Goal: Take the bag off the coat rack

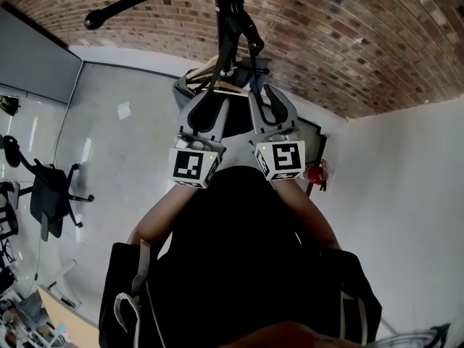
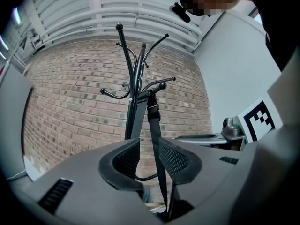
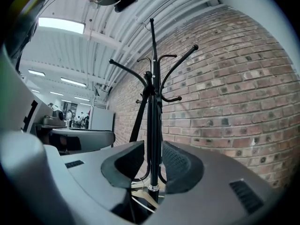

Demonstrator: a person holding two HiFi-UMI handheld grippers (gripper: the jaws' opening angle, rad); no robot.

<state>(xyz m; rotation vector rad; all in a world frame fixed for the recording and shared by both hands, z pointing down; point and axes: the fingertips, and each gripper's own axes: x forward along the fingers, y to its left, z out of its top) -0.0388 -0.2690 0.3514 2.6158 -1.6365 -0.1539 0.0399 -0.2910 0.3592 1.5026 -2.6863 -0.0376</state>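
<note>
The black coat rack stands against the brick wall, its pole straight ahead of both grippers. A black bag strap hangs from one of its hooks and runs down through the gap of my left gripper, whose jaws stand apart without pressing on it. The bag's body is hidden below the jaws. A dark and tan shape shows by the pole in the head view. My right gripper is open, with the pole showing between its pads. Both grippers point level at the rack, side by side.
A brick wall runs behind the rack, with a white wall to the right. An office chair stands on the floor at the left. A small red object sits low by the right wall.
</note>
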